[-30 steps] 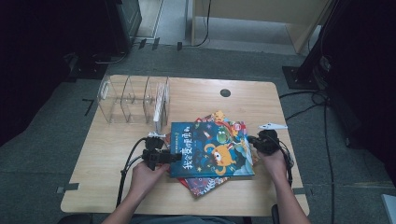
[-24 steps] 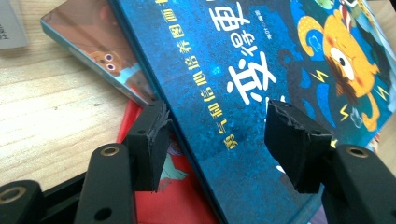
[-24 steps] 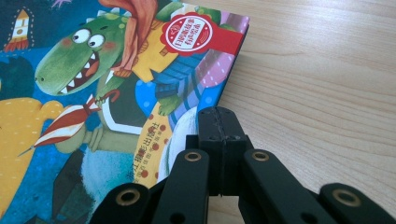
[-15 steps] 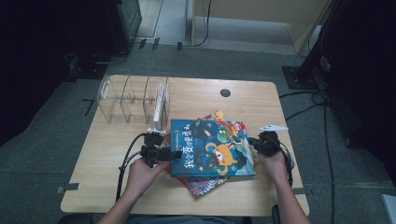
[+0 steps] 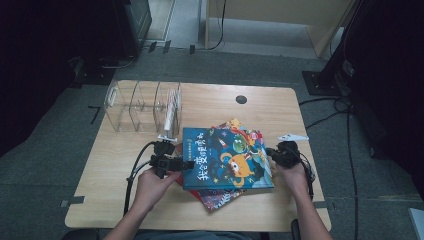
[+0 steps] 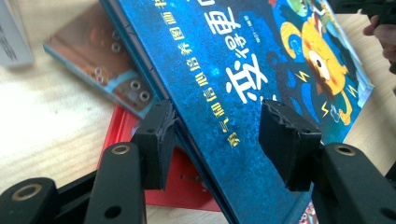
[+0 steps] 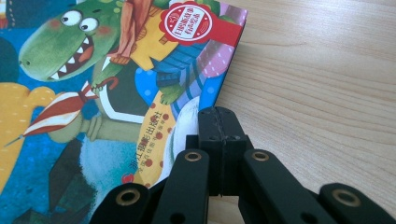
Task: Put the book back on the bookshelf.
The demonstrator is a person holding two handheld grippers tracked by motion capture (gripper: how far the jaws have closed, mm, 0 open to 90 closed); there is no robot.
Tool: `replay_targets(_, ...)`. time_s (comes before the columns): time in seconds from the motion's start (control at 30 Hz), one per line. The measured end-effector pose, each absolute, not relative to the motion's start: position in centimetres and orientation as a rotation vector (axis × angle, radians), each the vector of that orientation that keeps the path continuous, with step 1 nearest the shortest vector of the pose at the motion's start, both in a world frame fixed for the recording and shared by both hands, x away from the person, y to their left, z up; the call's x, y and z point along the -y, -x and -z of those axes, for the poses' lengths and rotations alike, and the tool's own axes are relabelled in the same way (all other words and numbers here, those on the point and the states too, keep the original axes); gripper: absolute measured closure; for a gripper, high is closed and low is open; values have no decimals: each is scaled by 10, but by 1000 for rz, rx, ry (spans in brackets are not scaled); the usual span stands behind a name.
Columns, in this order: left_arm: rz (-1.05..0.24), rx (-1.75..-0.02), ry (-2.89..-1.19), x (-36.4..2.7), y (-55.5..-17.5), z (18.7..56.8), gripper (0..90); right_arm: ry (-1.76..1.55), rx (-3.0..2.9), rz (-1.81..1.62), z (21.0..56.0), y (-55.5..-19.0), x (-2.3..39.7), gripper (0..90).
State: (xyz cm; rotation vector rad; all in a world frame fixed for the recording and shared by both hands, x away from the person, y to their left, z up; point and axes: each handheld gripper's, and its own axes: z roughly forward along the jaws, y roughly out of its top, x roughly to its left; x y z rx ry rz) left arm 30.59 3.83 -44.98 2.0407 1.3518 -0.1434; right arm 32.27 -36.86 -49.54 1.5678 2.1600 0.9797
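At the left edge of the blue hardcover picture book [image 6: 243, 88], your left gripper [image 6: 217, 135] straddles the spine side with one jaw under the cover and one over it; the jaws have just been closing, but a gap still shows above the cover, so nothing is clamped yet. That edge looks tilted up off the red book [image 6: 187, 186] beneath it. The blue book lies topmost on a small pile near the middle of the wooden table [image 5: 220, 100], with a dinosaur picture book [image 7: 116, 70] jutting out under its far right corner. Your right gripper [image 7: 218, 121] rests with its jaws pressed together, empty, its tip at that dinosaur book's right edge. Far left on the table stands a clear acrylic divider rack [image 5: 142, 107] with one thin white book [image 5: 172, 107] in its rightmost slot. Judging from this, one book is filed and the pile remains; first, finish the grip and lift.
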Motion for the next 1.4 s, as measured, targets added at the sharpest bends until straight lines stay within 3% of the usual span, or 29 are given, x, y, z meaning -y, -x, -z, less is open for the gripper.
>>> replay_targets(0.33,151,-1374,-2067,-38,-304,470,480,-1558,-2162,-989,495,-322,368,900)
replay_targets(1.4,180,-1391,-2024,-50,-302,483,426,-1468,-2200,-905,493,-319,357,900)
